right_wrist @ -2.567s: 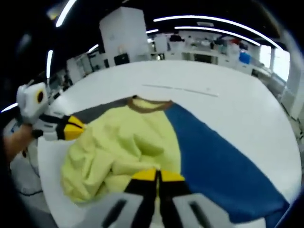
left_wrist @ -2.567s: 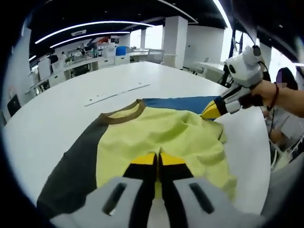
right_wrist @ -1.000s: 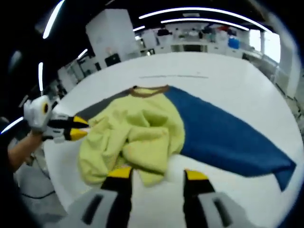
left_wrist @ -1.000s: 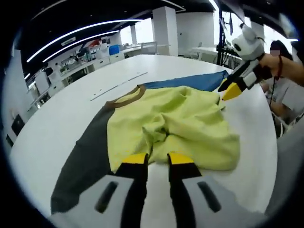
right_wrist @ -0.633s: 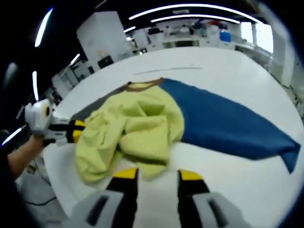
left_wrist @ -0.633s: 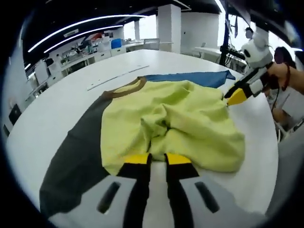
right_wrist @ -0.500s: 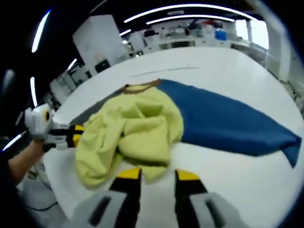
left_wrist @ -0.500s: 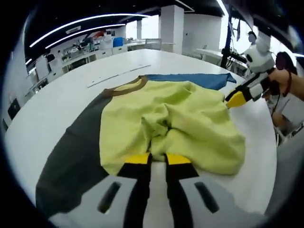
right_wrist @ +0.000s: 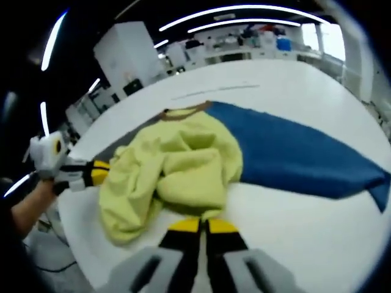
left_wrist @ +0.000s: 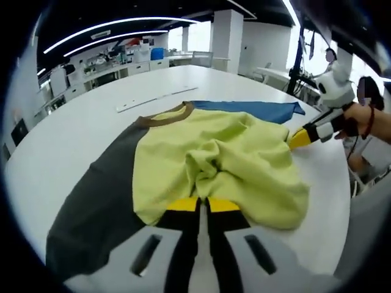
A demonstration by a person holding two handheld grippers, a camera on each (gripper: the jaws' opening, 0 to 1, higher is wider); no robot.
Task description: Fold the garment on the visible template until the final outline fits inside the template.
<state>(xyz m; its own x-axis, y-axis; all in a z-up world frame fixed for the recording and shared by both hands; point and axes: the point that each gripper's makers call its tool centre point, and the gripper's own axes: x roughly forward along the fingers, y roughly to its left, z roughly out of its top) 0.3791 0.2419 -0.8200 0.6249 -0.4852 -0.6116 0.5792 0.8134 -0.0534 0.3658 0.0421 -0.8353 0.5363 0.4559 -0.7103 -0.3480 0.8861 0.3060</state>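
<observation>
My left claw (left_wrist: 203,204) has its yellow-tipped jaws pressed together, pinching the near hem of the garment (left_wrist: 214,165). Just ahead of it the yellow-green body lies bunched in soft folds on the white tabletop (left_wrist: 73,131). To the claw's left a dark grey sleeve (left_wrist: 91,207) runs flat; farther ahead sits the brown collar (left_wrist: 162,116), and beyond that a blue sleeve (left_wrist: 256,110). My right claw (right_wrist: 201,226) is likewise closed, its tips nipping the garment's edge. From it the blue sleeve stretches off to the right, and the left claw sits at the far left beside the crumpled fabric. A pale strip (left_wrist: 156,99) lies well beyond the collar.
</observation>
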